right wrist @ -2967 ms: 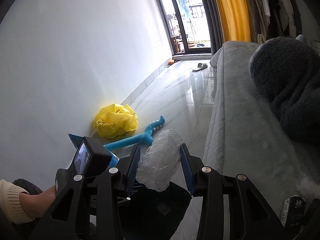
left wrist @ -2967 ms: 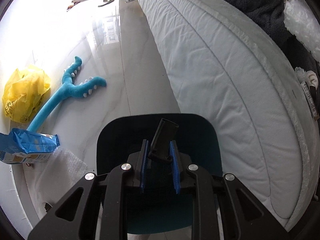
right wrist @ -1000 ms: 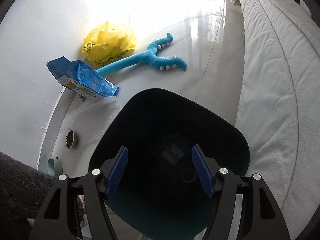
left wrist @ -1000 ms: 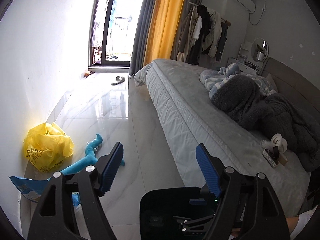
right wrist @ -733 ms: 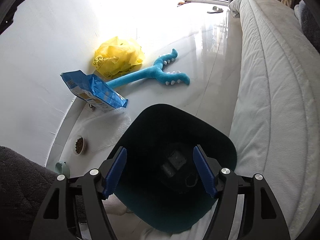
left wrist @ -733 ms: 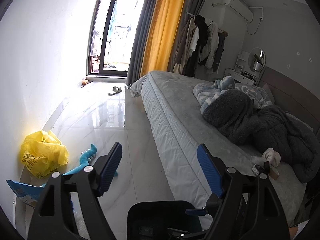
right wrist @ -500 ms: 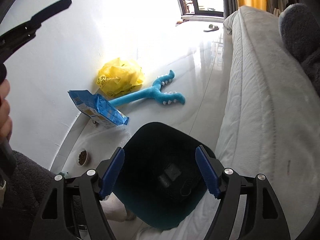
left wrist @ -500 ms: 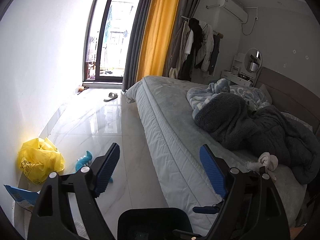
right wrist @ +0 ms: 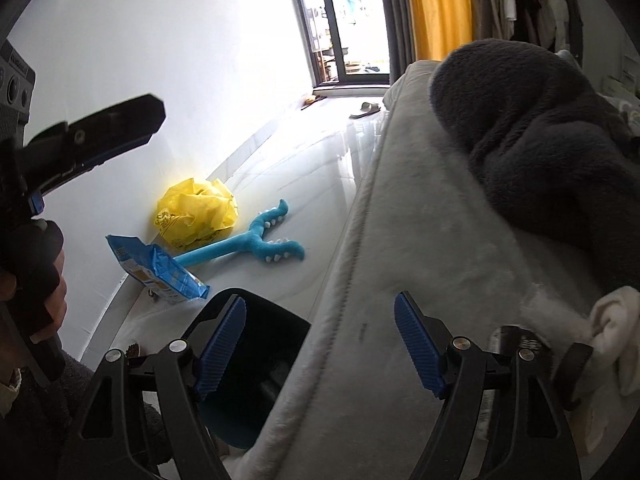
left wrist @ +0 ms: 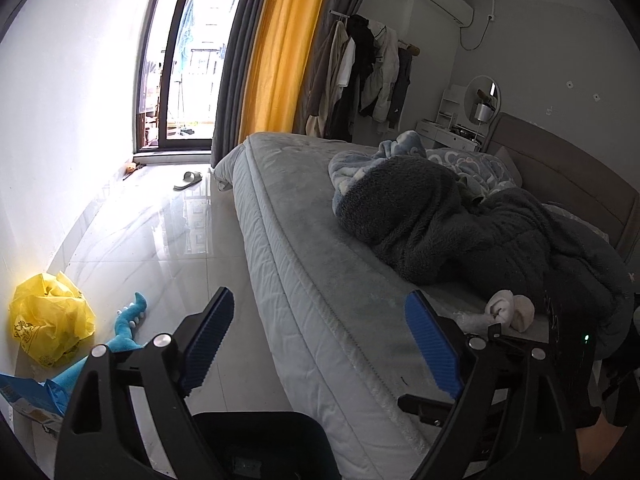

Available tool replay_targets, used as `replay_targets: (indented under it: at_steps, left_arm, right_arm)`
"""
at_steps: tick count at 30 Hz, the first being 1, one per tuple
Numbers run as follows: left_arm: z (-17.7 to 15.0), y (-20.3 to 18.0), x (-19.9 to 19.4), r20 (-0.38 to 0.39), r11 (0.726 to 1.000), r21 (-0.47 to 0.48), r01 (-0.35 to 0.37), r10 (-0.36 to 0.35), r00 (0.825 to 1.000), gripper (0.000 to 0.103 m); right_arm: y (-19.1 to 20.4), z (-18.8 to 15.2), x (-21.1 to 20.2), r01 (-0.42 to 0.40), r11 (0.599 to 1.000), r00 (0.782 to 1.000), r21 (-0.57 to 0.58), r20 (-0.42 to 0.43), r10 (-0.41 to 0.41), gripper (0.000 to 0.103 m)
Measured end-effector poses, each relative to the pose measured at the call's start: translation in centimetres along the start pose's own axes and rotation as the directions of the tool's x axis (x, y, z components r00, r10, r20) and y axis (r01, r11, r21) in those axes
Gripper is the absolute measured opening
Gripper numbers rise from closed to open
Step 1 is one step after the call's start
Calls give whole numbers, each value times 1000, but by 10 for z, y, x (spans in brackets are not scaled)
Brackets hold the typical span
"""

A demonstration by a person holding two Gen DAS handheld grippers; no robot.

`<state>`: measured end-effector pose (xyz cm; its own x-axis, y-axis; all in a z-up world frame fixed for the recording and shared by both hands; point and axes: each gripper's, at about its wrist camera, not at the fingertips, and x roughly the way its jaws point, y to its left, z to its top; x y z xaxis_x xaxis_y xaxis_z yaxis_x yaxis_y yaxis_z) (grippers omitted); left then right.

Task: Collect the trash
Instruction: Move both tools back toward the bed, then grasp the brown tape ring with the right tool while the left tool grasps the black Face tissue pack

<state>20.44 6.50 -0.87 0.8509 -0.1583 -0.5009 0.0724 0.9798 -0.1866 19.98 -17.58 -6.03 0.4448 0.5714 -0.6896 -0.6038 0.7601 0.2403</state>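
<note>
Left gripper [left wrist: 316,344]: jaws spread wide, nothing between them, raised over the floor-side edge of the bed [left wrist: 320,280].
Right gripper [right wrist: 320,344]: also gaping wide and empty, straddling the mattress edge, bin to its lower left.
Bin [right wrist: 256,364]: dark, open-topped, on the floor tight against the bed, just below both grippers; dark bits lie inside, hard to tell what.
Next trash, bed: clear crinkly plastic [left wrist: 472,320] ahead-right of the left gripper, beside a white rolled sock [left wrist: 510,310]; something small and dark sits there too, too hidden to name.
Handling, plastic: likely feather-light, soft, slippery; I'd pinch a bunched fold, not a flat face.
Next trash, floor: yellow plastic bag [right wrist: 196,212] and blue snack packet [right wrist: 160,270], ahead-left of the right gripper by the wall.
Handling, floor pieces: probably light and crushable; the packet's crimped end looks the best hold.
Not trash, likely: blue plush toy [right wrist: 256,244] between them.
Edges: soft mattress rim; grey blanket [left wrist: 440,224] crowds the far right.
Room: open floor ahead-left, plenty of swing.
</note>
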Motion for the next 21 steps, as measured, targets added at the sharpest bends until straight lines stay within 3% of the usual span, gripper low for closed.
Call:
replay_targets:
  at_steps: [12,21]
  left_arm:
    - [-12,-56,38,-73,996,5,93,-92,993,89]
    - [-28,-93,67,-138,991,37,127,-121,983,89]
  right_arm:
    - [-72,-25,-43,137,987,990,88,33,-140,78]
    - [-111,-44,-68,224,966,973,128,34,-230,80]
